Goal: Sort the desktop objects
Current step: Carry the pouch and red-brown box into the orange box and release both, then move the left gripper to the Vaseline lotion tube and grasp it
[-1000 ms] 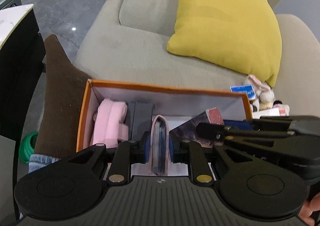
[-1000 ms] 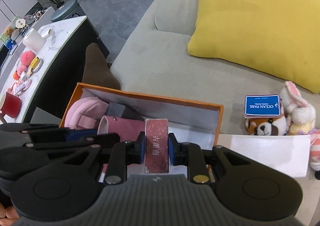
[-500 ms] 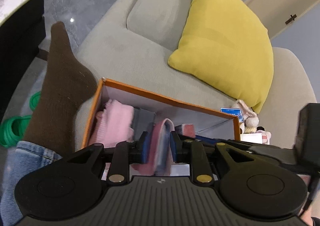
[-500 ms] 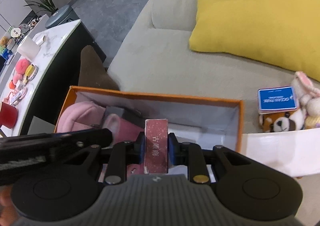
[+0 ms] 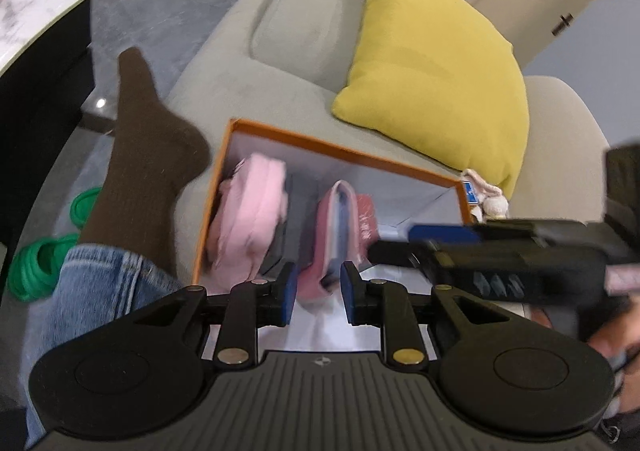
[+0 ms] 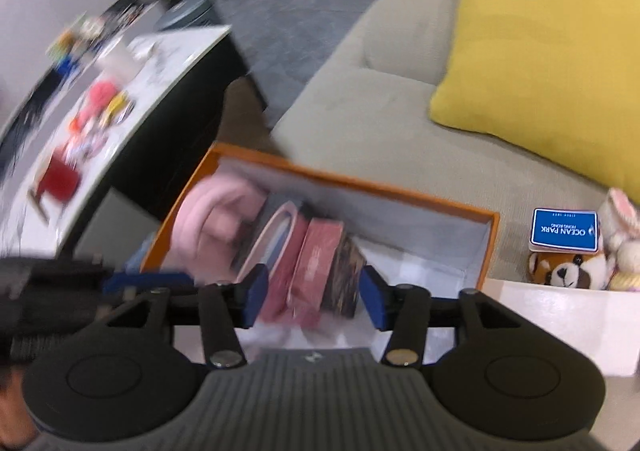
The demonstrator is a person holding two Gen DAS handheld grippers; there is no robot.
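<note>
Desktop objects mostly stand packed in our orange box: we release the red box with right gripper opening, left gripper parted around the pink case. Plush toys beside the box remain.

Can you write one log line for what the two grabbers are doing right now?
left gripper: open, by pink case | right gripper: opening, red box released | orange box: items inside

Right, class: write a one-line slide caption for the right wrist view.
Right tool opening over the orange box, red packet between its jaws, unpressed, beside a pink case.
</note>
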